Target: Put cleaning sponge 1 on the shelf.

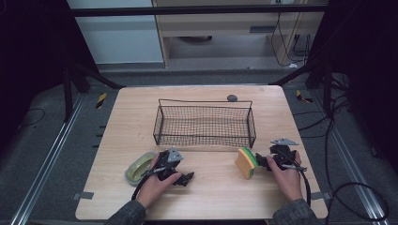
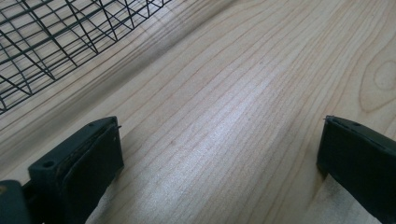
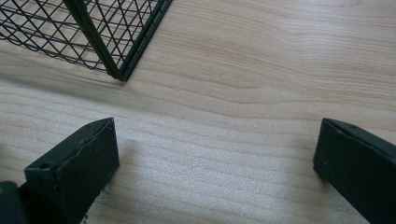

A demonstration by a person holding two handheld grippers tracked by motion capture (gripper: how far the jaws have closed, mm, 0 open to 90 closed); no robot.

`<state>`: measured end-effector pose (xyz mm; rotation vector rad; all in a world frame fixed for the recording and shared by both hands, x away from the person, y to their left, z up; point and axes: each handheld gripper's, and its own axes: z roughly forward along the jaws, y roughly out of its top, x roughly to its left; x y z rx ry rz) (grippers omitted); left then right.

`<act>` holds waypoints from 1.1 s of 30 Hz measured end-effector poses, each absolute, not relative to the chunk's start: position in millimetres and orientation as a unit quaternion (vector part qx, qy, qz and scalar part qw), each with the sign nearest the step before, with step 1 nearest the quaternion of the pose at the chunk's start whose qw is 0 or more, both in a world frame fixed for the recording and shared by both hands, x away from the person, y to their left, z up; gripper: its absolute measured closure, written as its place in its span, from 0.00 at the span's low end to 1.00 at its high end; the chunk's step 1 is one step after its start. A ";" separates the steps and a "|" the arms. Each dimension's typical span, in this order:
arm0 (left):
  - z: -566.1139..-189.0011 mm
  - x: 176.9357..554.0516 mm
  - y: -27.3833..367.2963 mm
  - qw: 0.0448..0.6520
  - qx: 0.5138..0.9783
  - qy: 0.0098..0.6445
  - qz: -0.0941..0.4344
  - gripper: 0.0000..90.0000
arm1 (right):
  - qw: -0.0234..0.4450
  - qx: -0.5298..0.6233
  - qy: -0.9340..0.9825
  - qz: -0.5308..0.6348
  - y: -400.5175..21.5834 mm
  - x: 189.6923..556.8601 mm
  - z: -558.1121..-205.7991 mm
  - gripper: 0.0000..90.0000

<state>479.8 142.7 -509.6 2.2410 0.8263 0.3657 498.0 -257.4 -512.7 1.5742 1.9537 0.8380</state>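
Note:
A black wire basket (image 1: 205, 123) stands in the middle of the wooden table (image 1: 211, 192). In the high view my left gripper (image 1: 176, 166) rests on the table in front of the basket's left end, right beside a pale green oval dish (image 1: 139, 167). Its jaws (image 2: 219, 126) stand wide open over bare wood. My right gripper (image 1: 278, 153) rests near the basket's right front corner (image 3: 119, 74), with a yellow and green sponge (image 1: 245, 162) standing on edge just left of it. Those jaws (image 3: 217, 126) are open too, with nothing between them.
A small grey round object (image 1: 232, 98) lies on the table behind the basket. Dark frame struts and cables run along both sides of the table. Bare wood stretches along the front edge between the two hands.

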 end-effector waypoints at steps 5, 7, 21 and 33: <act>-507.9 478.8 143.4 0.350 0.869 0.321 0.138 0.00 | 0.243 0.572 0.720 0.309 -258.8 498.7 -512.7 0.01; -506.3 478.4 143.1 0.350 0.871 0.317 0.137 0.05 | 0.242 0.568 0.723 0.311 -260.3 498.8 -512.6 0.01; -431.8 470.9 159.3 0.331 0.886 0.293 0.143 0.05 | 0.242 0.572 0.721 0.307 -259.6 498.3 -512.2 0.01; -400.4 495.8 236.0 0.314 0.864 0.349 0.181 0.05 | 0.243 0.573 0.720 0.307 -257.1 500.7 -512.6 0.01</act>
